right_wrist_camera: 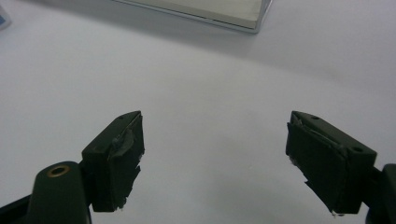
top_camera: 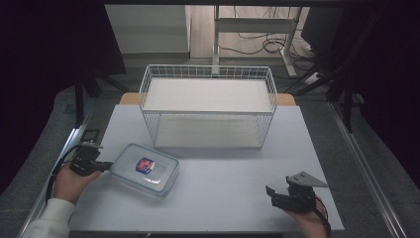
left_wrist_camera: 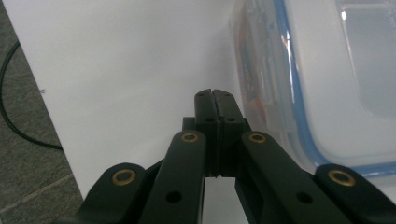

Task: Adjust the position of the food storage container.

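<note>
Closest to the high camera, the right gripper (top_camera: 280, 194) rests at the near right edge of the table (top_camera: 233, 168), jaws spread wide and empty. The clear lidded container (top_camera: 144, 169), blue-sealed with a coloured item inside, lies on the near left part of the table, its long axis running from far left to near right. The left gripper (top_camera: 106, 165) sits at the container's left end, jaws pressed fully together on nothing, tips just beside the wall; contact cannot be confirmed. This gripper is by far the nearer. Behind the container stands a white wire basket (top_camera: 208, 106), well apart.
</note>
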Demonstrator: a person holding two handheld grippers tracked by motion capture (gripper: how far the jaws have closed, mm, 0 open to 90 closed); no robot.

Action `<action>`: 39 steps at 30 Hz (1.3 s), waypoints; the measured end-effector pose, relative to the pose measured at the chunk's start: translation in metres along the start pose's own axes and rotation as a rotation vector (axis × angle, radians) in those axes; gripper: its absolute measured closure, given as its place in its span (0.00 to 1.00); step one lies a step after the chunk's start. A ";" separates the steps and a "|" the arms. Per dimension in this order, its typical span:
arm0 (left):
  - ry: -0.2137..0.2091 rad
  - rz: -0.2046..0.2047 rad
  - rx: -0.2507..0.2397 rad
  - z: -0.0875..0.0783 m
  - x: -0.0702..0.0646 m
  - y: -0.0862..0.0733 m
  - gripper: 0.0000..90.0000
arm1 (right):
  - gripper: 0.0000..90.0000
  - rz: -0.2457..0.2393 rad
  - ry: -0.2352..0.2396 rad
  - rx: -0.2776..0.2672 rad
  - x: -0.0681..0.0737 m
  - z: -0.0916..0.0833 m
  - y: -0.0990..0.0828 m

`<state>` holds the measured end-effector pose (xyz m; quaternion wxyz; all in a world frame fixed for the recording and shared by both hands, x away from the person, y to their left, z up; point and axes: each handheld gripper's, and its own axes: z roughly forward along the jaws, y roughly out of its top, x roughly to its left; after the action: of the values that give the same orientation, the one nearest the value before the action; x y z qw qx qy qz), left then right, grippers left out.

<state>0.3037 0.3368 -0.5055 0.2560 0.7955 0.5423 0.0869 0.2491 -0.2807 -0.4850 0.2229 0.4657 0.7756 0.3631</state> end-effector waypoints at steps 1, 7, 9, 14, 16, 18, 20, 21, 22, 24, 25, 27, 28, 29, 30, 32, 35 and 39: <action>-0.011 -0.001 -0.004 0.000 -0.001 0.001 1.00 | 0.22 0.002 -0.001 0.001 0.000 0.000 0.000; -0.008 0.010 -0.006 -0.002 -0.005 0.003 1.00 | 0.22 0.007 -0.006 0.000 -0.001 -0.001 0.000; -0.007 0.008 -0.011 -0.002 -0.005 0.001 1.00 | 0.22 0.005 -0.006 0.002 0.000 0.000 0.000; -0.019 0.020 -0.009 -0.002 -0.010 -0.001 1.00 | 0.22 0.000 0.001 0.005 0.002 0.001 0.000; -0.018 0.023 -0.012 -0.001 -0.011 -0.001 1.00 | 0.22 0.001 0.000 0.006 0.002 0.002 0.000; -0.018 0.026 -0.017 -0.001 -0.016 -0.001 1.00 | 0.22 0.005 0.001 0.008 0.002 0.002 -0.001; -0.033 0.030 -0.023 0.001 -0.022 -0.002 1.00 | 0.22 0.002 0.004 0.014 0.004 0.004 -0.001; -0.037 0.032 -0.024 0.001 -0.024 -0.001 1.00 | 0.22 0.002 0.005 0.015 0.004 0.004 -0.001; -0.037 0.032 -0.024 0.001 -0.024 -0.001 1.00 | 0.22 0.002 0.005 0.015 0.004 0.004 -0.001; -0.049 0.038 -0.026 0.003 -0.029 0.000 1.00 | 0.22 -0.001 0.007 0.016 0.005 0.005 -0.001; -0.049 0.038 -0.026 0.003 -0.029 0.000 1.00 | 0.22 -0.001 0.007 0.016 0.005 0.005 -0.001; -0.055 0.043 -0.032 0.006 -0.034 0.002 1.00 | 0.22 -0.004 0.009 0.015 0.004 0.004 -0.002; -0.062 0.044 -0.031 0.006 -0.036 0.002 1.00 | 0.22 -0.004 0.009 0.015 0.004 0.004 -0.002; -0.067 0.044 -0.030 0.007 -0.038 0.003 1.00 | 0.22 -0.004 0.008 0.014 0.004 0.004 -0.002; -0.067 0.044 -0.030 0.007 -0.038 0.003 1.00 | 0.22 0.000 0.006 0.014 0.004 0.004 -0.002; -0.078 0.050 -0.032 0.009 -0.044 0.004 1.00 | 0.22 0.005 0.003 0.012 0.004 0.004 -0.002; -0.086 0.068 -0.031 0.011 -0.050 0.005 1.00 | 0.22 0.001 0.007 0.013 0.004 0.004 -0.002; -0.083 0.084 -0.031 0.012 -0.059 0.007 1.00 | 0.22 -0.003 0.008 0.017 0.005 0.005 -0.002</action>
<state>0.2910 0.2776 -0.5043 0.2869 0.8165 0.4957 0.0730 0.2492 -0.2747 -0.4894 0.2162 0.4648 0.7804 0.3580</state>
